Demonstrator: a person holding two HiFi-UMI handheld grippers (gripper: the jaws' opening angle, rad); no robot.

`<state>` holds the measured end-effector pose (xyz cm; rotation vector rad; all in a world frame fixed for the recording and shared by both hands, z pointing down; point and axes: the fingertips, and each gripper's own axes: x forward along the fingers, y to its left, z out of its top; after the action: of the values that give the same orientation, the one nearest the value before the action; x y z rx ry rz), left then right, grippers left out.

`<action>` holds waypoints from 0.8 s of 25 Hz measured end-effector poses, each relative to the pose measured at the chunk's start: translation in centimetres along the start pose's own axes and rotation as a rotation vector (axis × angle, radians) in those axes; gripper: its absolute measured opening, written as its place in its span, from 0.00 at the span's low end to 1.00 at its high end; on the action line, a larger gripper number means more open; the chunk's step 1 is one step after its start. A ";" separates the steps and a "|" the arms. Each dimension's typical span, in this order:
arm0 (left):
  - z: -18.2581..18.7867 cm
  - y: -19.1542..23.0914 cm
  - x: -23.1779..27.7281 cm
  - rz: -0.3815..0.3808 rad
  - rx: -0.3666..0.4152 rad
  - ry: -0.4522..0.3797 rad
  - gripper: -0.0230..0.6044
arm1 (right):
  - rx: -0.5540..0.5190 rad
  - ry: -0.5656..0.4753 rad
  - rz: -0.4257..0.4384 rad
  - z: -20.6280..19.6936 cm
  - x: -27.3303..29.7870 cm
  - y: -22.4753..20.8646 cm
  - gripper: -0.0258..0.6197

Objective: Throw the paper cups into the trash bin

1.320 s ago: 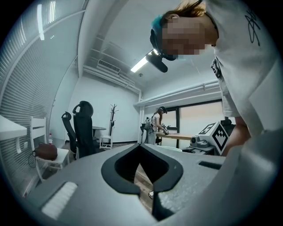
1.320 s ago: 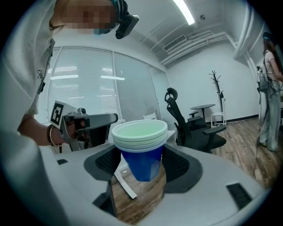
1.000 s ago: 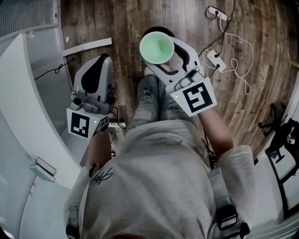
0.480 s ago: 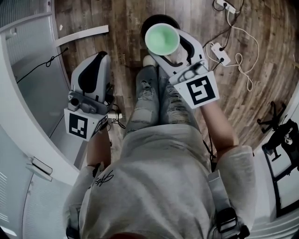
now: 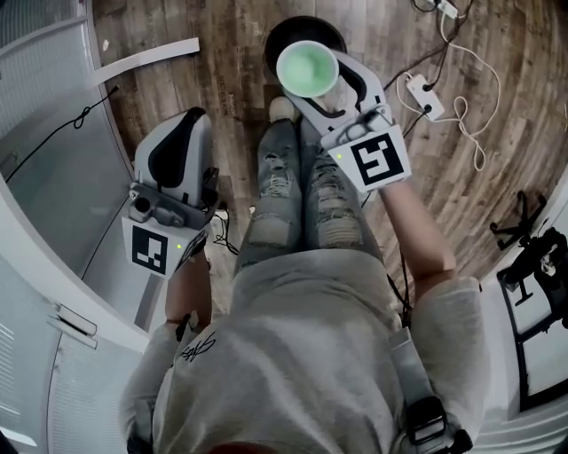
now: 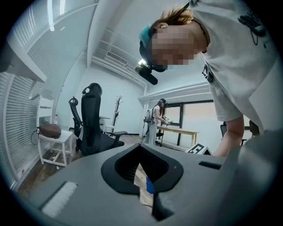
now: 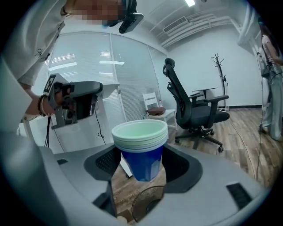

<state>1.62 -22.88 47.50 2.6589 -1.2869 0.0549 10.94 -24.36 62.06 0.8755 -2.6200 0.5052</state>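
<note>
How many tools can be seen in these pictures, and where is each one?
2. The left tool is beside the person's left leg, holding nothing; the right tool holds stacked paper cups above the trash bin.

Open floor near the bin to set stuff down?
Bare wood between the white board and the bin. Also wood far right, past the power strip. Crowded: its cables beside the bin; cups in the right tongs hang over it.

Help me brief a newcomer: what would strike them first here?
The stack of blue paper cups, clamped in the right gripper, hangs over the dark round trash bin on the wooden floor. The left gripper hangs empty beside the person's legs.
</note>
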 end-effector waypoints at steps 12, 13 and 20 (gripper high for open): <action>-3.8 -0.1 -0.1 -0.008 -0.020 0.036 0.03 | -0.001 0.048 -0.017 -6.3 2.8 -1.7 0.49; -4.1 -0.1 -0.1 -0.008 -0.021 0.038 0.03 | 0.008 0.050 -0.017 -6.9 3.0 -1.8 0.49; -6.1 -0.6 -0.2 -0.010 -0.040 0.050 0.03 | -0.008 0.039 -0.012 -10.2 4.6 -2.4 0.49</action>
<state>2.23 -21.24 53.40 2.6131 -1.2459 0.0929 10.99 -24.12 73.55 0.8699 -2.5785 0.5030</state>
